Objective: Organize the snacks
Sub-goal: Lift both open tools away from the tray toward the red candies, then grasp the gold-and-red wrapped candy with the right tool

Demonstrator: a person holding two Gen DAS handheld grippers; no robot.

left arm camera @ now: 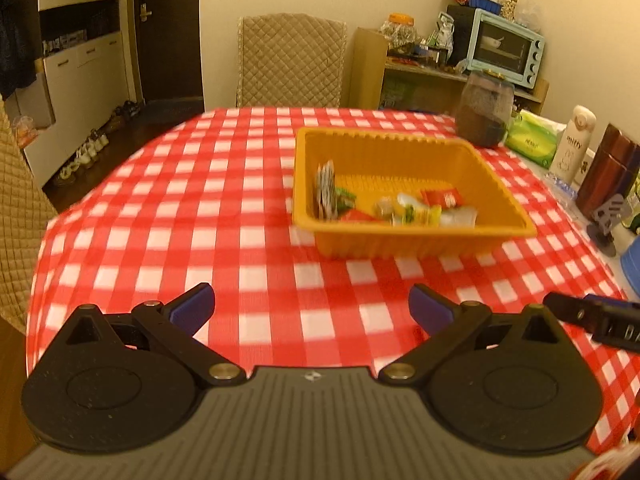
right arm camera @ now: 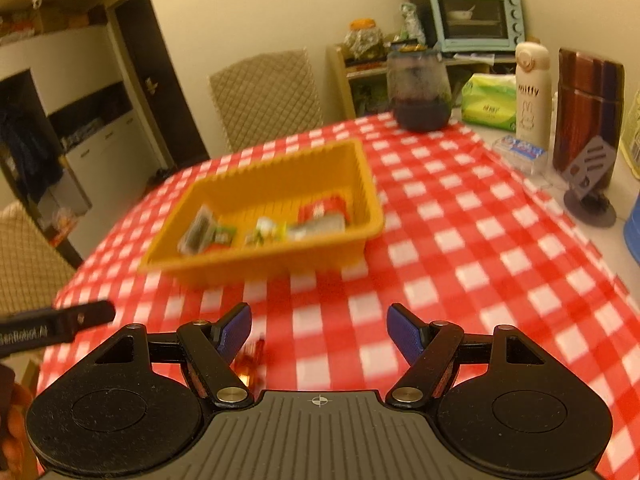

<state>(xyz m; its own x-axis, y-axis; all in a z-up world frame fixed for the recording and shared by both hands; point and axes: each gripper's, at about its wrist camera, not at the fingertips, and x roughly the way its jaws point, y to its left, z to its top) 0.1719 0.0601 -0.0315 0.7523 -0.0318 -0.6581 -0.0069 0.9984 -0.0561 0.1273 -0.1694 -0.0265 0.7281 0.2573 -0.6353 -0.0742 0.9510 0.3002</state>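
Left wrist view: left gripper (left arm camera: 311,312) spread wide, nothing btwn blue pads (left arm camera: 192,309), hovering over red-checked tablecloth (left arm camera: 168,216) near table edge. Orange basket (left arm camera: 400,148) ahead, slightly right, w/ several snack packets (left arm camera: 416,208) already inside along near wall; silvery packet (left arm camera: 326,190) stood on edge at left end. No loose snacks visible on cloth from here. Part of right gripper's black finger (left arm camera: 592,316) poking in at right edge. Dark jar (left arm camera: 484,108), green tissue pack (left arm camera: 532,136) beyond basket, not part of job

Right wrist view: right gripper (right arm camera: 318,334) also apart, empty. Same basket (right arm camera: 280,168) ahead-left, contents blurred but approx 4–5 packets (right arm camera: 264,228). One small orange-red wrapped candy (right arm camera: 250,360) lying on cloth just beside left pad (right arm camera: 234,332), partly hidden behind finger linkage

Judgement: mostly done, most snacks binned; at least that candy left to grab and drop in. Anything else off-frame: cannot tell
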